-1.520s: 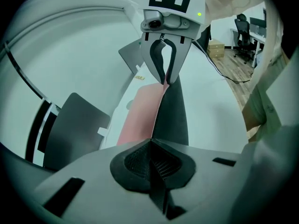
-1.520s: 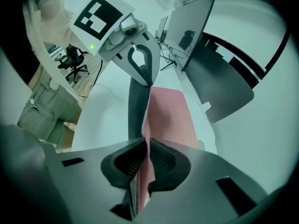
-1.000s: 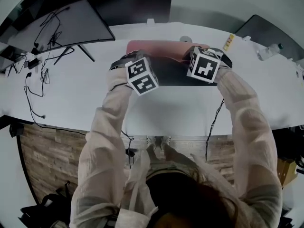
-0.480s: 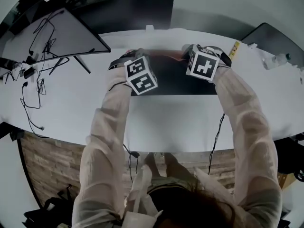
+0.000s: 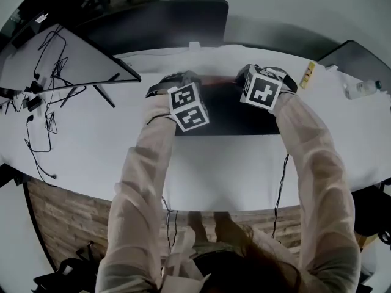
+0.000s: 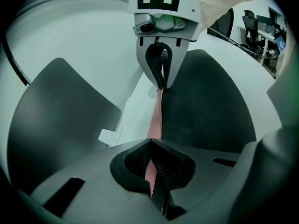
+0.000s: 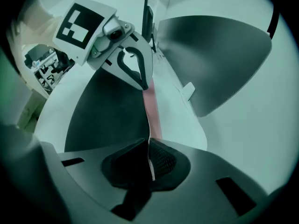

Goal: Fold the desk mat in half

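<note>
White table point(image 5: 91, 133) | desk mat point(image 5: 227, 112) edge — pinched in left hand-held gripper point(image 6: 152, 171) | right hand-held gripper point(image 7: 149, 164) just closing on it

Reaching out with both arms point(image 5: 146, 163), tipping left gripper point(image 6: 150, 171) and right gripper point(image 7: 148, 164) steeply down side by side, each pinching the desk mat point(image 6: 154, 118) edge, with the right jaws just closing tighter.

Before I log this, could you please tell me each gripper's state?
Left gripper: closed on the edge of the desk mat.
Right gripper: closed on it too, jaws having just tightened.
</note>
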A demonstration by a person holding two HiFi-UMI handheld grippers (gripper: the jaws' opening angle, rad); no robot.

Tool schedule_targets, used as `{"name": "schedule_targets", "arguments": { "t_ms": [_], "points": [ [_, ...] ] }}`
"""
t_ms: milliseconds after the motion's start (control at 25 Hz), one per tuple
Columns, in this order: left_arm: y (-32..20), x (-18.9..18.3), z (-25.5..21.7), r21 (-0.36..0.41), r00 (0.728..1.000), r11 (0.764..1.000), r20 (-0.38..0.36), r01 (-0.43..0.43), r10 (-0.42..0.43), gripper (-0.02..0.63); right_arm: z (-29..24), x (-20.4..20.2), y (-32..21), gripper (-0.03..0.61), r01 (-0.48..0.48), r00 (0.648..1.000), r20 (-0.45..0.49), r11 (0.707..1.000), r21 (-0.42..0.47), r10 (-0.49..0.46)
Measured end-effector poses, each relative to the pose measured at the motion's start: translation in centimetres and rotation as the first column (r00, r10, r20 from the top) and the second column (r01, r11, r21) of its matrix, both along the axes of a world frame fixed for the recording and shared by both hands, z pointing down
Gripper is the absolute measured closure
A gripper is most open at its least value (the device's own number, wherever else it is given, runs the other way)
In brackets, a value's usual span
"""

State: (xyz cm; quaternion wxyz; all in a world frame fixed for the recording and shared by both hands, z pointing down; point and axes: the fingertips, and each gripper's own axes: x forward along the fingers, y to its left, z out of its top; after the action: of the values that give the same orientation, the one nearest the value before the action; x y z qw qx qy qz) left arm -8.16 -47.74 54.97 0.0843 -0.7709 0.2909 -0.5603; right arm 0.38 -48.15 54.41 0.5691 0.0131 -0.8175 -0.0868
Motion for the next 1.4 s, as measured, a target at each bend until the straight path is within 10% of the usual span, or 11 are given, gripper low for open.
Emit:
{"name": "schedule_targets", "arguments": {
  "t_ms": [1000, 1400],
  "points": [
    [2.2, -0.5, 1.0, -0.009, 0.999, 0.999, 0.025, 0.039, -0.038, 0.588, 0.0, 2.8, -5.2, 0.446, -0.185, 0.982, 0.066, 0.955, 0.23, 0.175],
    [4.5, -0.1, -2.2, 0.027, 0.993, 0.994, -0.052, 0.105, -0.103, 0.588, -4.1, 5.1, -1.2, 0.459, -0.337, 0.929, 0.209, 0.932, 0.132, 0.306]
  ]
}}
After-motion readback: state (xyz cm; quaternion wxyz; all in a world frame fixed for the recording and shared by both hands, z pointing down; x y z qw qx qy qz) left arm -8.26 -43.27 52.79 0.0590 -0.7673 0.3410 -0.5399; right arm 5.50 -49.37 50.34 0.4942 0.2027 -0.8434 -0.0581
